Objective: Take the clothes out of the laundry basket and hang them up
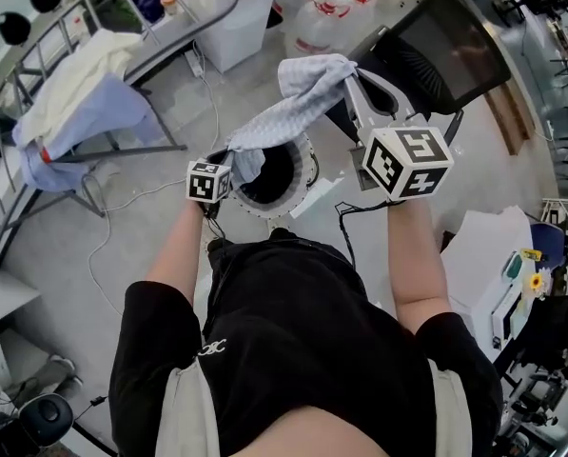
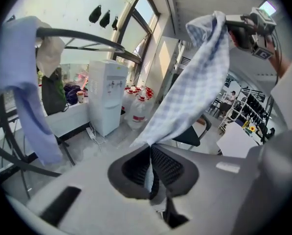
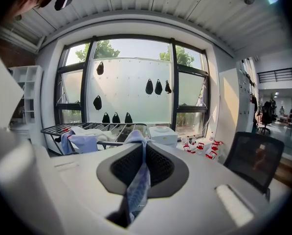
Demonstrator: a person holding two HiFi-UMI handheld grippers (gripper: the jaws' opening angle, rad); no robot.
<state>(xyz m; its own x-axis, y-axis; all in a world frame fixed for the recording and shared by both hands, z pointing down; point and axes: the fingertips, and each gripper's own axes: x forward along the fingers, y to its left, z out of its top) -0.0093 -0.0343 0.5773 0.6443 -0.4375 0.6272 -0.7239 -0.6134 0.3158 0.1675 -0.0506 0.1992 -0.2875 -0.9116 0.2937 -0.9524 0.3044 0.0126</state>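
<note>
Left gripper (image 1: pixel 234 156) and right gripper (image 1: pixel 352 79) each clamp the cloth (image 1: pixel 293 103) above the basket (image 1: pixel 303 196) on grey, perhaps concrete, floor (image 1: pixel 160 227); rack (image 1: pixel 112 151) to their left.

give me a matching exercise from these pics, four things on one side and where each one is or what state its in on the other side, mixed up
Things:
1. checked cloth
2. laundry basket
3. drying rack
4. office chair

Places or states:
A. draped with pale clothes
B. gripped by the left claw and the right claw
C. black, at the head view's upper right
D. on the floor, under the cloth

Pairs: 1-B, 2-D, 3-A, 4-C
</note>
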